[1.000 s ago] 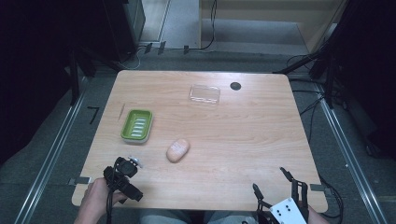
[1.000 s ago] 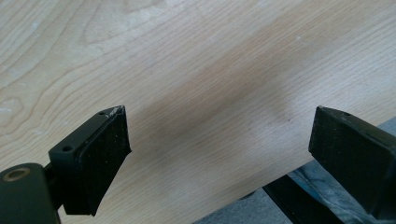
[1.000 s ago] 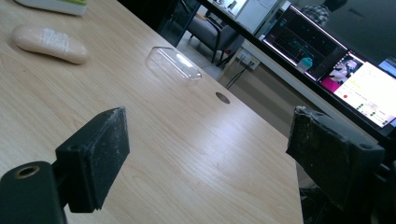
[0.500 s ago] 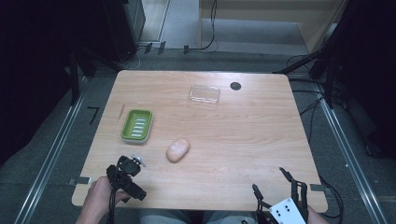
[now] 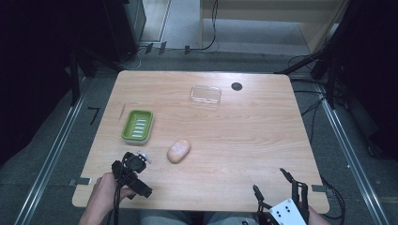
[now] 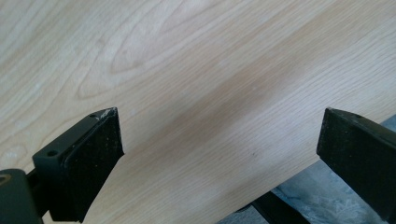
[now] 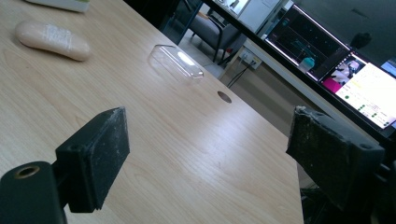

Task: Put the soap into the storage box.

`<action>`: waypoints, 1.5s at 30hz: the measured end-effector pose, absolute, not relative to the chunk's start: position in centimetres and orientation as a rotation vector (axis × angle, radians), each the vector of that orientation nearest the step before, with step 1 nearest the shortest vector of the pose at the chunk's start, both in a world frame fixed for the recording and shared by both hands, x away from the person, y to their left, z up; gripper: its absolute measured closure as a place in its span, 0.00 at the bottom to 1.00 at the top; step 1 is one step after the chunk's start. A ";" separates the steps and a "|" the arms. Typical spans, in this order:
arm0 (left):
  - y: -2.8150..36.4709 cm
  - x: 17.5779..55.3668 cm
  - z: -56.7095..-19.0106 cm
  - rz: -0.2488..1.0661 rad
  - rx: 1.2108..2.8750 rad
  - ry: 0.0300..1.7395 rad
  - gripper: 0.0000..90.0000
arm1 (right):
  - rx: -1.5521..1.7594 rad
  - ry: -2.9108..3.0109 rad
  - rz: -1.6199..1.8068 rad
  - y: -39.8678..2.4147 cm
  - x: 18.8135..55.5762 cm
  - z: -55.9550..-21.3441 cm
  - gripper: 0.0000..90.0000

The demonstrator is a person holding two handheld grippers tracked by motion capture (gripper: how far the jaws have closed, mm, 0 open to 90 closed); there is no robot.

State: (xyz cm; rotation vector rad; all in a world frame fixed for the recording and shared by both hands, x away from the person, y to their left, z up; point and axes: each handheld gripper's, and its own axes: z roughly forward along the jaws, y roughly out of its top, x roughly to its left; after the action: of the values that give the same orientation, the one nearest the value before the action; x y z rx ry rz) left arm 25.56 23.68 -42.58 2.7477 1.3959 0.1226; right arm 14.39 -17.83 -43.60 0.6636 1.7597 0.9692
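My left gripper (image 5: 133, 172) and right gripper (image 5: 280, 194) sit at the near edge, jaws wide, empty. Soap (image 5: 179, 150) lies just past the left one at 1 o'clock: smooth, likely slippery, so pinch its short sides; long axis runs 1 to 7. Dish (image 5: 137, 125) beyond

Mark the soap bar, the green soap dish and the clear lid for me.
soap bar (image 5: 179, 150), high view, middle of its top face.
green soap dish (image 5: 137, 125), high view, ribbed floor inside the rim.
clear lid (image 5: 205, 94), high view, centre of its flat top.
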 end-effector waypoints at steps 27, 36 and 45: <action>18.8 30.2 -41.7 0.107 2.774 1.295 0.00 | 0.664 1.761 0.964 -17.9 14.4 -43.6 0.15; 18.1 31.4 -41.6 0.105 2.768 1.286 0.00 | 0.663 1.762 0.964 -17.9 14.4 -43.6 0.15; 17.2 32.6 -41.5 0.086 2.776 1.268 0.00 | 0.662 1.762 0.963 -17.9 14.4 -43.6 0.15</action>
State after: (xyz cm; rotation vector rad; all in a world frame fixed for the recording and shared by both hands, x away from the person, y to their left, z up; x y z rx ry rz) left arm 32.64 17.20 -41.52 2.7760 1.2678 0.0857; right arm 14.40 -17.86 -43.64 0.6623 1.7623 0.9635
